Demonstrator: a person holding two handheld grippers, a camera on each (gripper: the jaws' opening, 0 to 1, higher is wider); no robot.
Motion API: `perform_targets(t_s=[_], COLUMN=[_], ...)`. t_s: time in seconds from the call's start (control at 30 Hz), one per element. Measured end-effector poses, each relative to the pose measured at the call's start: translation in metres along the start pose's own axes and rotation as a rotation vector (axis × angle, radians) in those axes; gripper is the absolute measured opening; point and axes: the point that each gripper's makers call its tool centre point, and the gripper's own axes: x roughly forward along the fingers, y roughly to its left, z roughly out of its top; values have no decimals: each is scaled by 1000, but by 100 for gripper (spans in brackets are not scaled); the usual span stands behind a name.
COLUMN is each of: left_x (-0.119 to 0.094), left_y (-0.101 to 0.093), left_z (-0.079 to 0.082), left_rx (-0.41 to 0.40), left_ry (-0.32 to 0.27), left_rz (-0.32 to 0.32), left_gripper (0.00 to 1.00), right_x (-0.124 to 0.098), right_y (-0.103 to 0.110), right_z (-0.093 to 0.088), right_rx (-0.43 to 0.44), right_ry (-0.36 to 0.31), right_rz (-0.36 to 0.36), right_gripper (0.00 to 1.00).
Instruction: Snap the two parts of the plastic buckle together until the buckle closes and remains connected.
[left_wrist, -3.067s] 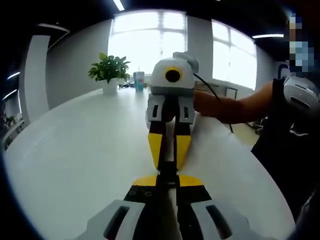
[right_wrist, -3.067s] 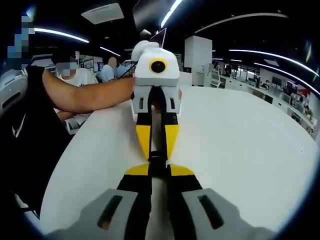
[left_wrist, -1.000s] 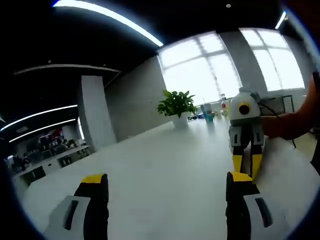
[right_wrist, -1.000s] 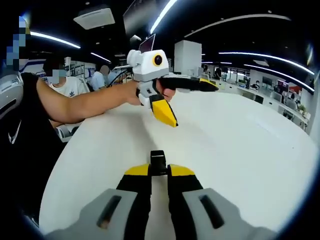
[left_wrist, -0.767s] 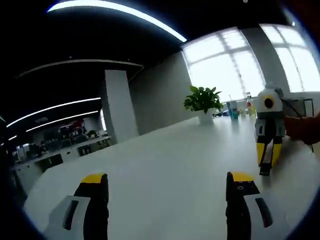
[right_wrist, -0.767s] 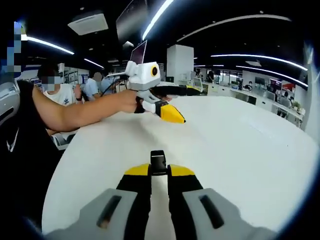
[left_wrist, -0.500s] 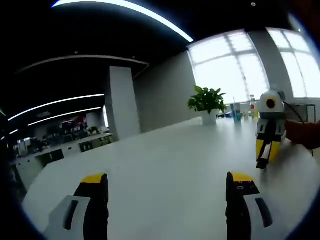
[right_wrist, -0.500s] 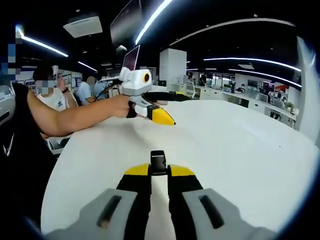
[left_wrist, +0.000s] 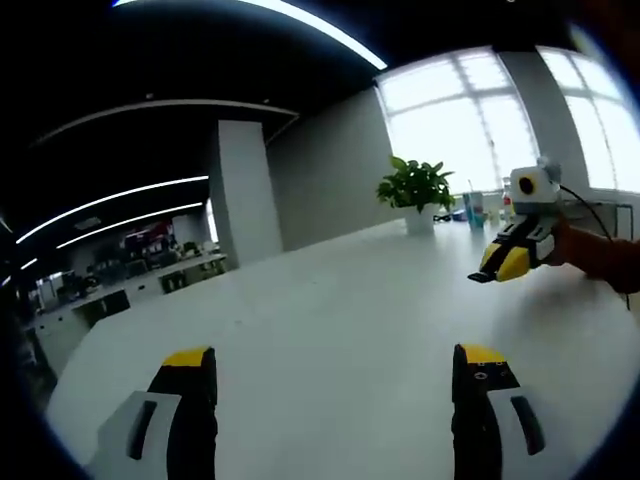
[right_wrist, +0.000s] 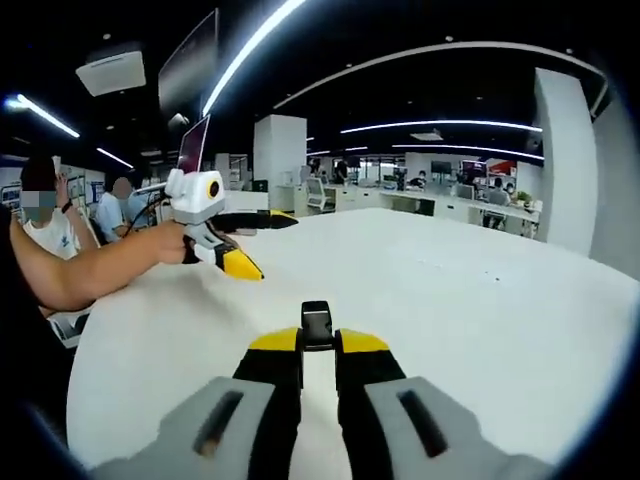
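In the left gripper view our left gripper (left_wrist: 335, 395) stands with its jaws wide apart, nothing between the yellow-tipped fingers (left_wrist: 190, 365). Far to the right we see our right gripper (left_wrist: 510, 255) held up in our hand (left_wrist: 590, 255), its jaws together, tips pointing left.

In the right gripper view our right gripper (right_wrist: 317, 340) has its jaws pressed close on a small black piece (right_wrist: 317, 322) that sticks out past the tips. At far left our forearm (right_wrist: 90, 265) reaches in, carrying the left gripper (right_wrist: 255, 245) with its jaws spread wide.
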Motion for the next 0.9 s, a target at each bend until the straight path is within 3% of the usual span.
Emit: perform_targets(t_s=[0.57,0.9], left_x=[5,5], left_y=[-7,5], left_z=[-5,-3], left_rx=[46,-16], left_ry=[34,15], left_rz=[6,48], left_gripper=[99,99], right_x=[0,0], right_y=[-22,-32], right_z=[-3,-9], right_rx=[46,44], right_ry=[-8,7], right_rz=[-137,-192], right_gripper=[9,9])
